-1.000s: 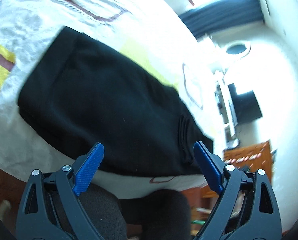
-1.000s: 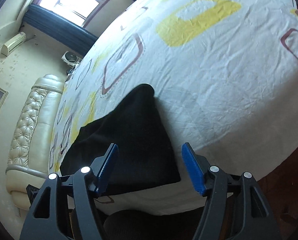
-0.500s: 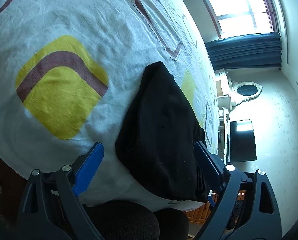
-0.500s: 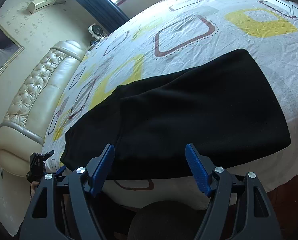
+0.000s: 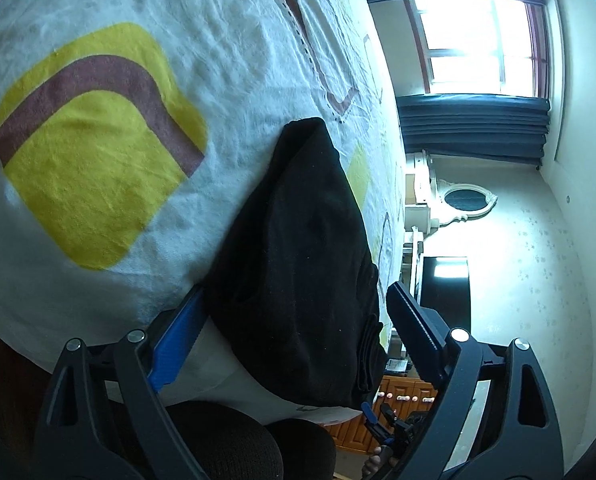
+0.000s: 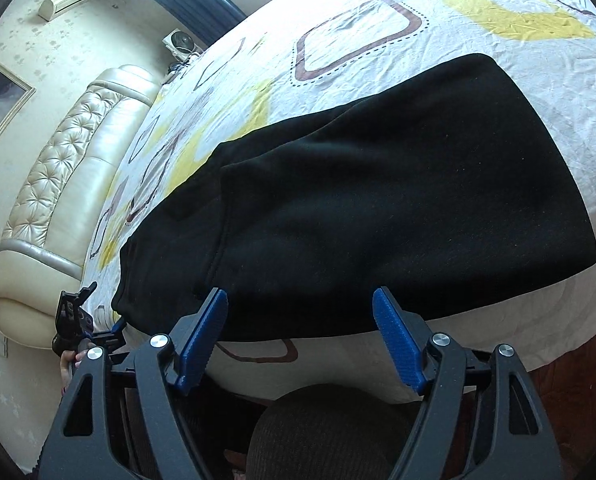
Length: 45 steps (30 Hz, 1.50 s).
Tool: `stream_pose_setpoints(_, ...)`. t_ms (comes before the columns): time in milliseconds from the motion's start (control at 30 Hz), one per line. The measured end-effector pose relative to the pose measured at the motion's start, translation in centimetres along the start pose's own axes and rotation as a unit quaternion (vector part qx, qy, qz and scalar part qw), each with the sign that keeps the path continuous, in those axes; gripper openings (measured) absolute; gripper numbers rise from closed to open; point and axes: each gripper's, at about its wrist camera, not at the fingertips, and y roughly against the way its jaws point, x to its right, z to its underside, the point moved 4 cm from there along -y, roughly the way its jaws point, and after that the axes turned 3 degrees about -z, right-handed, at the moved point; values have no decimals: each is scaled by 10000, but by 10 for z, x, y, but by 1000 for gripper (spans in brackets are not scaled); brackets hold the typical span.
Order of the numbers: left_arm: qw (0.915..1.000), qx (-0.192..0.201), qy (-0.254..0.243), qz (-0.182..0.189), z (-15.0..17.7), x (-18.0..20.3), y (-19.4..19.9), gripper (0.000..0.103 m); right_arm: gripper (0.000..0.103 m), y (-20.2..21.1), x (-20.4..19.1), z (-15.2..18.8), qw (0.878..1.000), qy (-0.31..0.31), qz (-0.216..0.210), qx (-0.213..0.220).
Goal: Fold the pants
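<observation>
We are holding both tongs spread over the black pants (image 6: pixel 378 200), which are lying folded near the bed's (image 6: pixel 498 8) front edge. The left tongs (image 5: pixel 293 328) are straddling one end; the right tongs (image 6: pixel 300 336), pinching nothing, are hovering beside the padded headboard (image 6: pixel 61 184).
</observation>
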Motion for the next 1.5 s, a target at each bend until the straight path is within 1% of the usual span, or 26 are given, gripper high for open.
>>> stream_pose_setpoints(33, 9999, 5, -107, -60, 0, 4, 0, 84, 74, 0, 0, 0, 10000, 3, 3, -3)
stream_pose_setpoints(67, 9997, -4, -211, -99, 0, 10, 2, 69, 74, 0, 0, 1, 10000, 4, 4, -11)
stream_pose_setpoints(100, 9994, -56, -306, -115, 1, 14, 0, 61, 75, 0, 1, 1, 10000, -1, 5, -16)
stream_pose_setpoints(133, 9990, -119, -403, -156, 2, 16, -3, 44, 75, 0, 1, 1, 10000, -6, 7, -22)
stream_pose_setpoints(167, 9984, -176, -492, -218, 3, 17, -5, 31, 75, 0, 1, 2, 10000, -6, 13, -26)
stream_pose_setpoints(200, 9976, -209, -578, -329, 5, 19, -7, 23, 75, 0, 1, 2, 10000, 0, 23, -27)
stream_pose_setpoints(233, 9968, -208, -642, -433, 6, 19, -9, 17, 75, 0, 1, 2, 10000, 6, 31, -26)
stream_pose_setpoints(267, 9966, -199, -662, -447, 6, 20, -8, 16, 75, 0, 1, 2, 10000, 7, 36, -22)
stream_pose_setpoints(367, 9974, -112, -654, -265, 4, 24, 1, 13, 75, 1, 1, 2, 10000, 8, 42, 2)
stream_pose_setpoints(467, 9947, 16, -1031, -39, 8, 52, 10, 13, 75, 1, 0, 2, 10000, 2, 53, 16)
stream_pose_setpoints(567, 9884, 97, -1509, 119, 19, 93, 13, 13, 75, 3, -1, 2, 10000, -4, 52, 63)
stream_pose_setpoints(633, 9827, 125, -1831, 248, 28, 126, 10, 13, 75, 6, -1, 2, 9999, 3, 60, 131)
stream_pose_setpoints(733, 9728, 21, -2284, 377, 48, 176, -4, 13, 75, 11, 0, -1, 9996, -25, 71, 274)
stream_pose_setpoints(800, 9644, -116, -2614, 386, 66, 209, -18, 13, 75, 16, 2, -2, 9992, -75, 78, 384)
stream_pose_setpoints(867, 9536, -282, -2973, 383, 88, 239, -34, 13, 75, 22, 4, -5, 9985, -142, 81, 525)
stream_pose_setpoints(933, 9401, -462, -3354, 402, 115, 266, -52, 13, 75, 31, 8, -8, 9971, -222, 84, 717)
stream_pose_setpoints(1033, 9196, -677, -3854, 346, 155, 294, -83, 13, 75, 42, 14, -12, 9949, -345, 69, 951)
stream_pose_setpoints(1067, 9155, -775, -3932, 344, 167, 299, -96, 13, 75, 46, 17, -13, 9941, -397, 64, 1009)
stream_pose_setpoints(1167, 9094, -1097, -4001, 283, 199, 308, -138, 13, 75, 54, 26, -16, 9915, -597, 19, 1158)
stream_pose_setpoints(1267, 9013, -1384, -4103, 147, 232, 306, -176, 13, 75, 62, 34, -20, 9884, -788, -55, 1300)
stream_pose_setpoints(1400, 8802, -1566, -4477, -156, 269, 298, -220, 13, 75, 71, 48, -25, 9839, -982, -58, 1490)
stream_pose_setpoints(1433, 8757, -1613, -4542, -275, 276, 294, -232, 13, 75, 72, 53, -25, 9835, -1029, -70, 1486)
stream_pose_setpoints(1500, 8695, -1740, -4592, -535, 288, 281, -253, 13, 75, 71, 64, -26, 9826, -1155, -114, 1447)
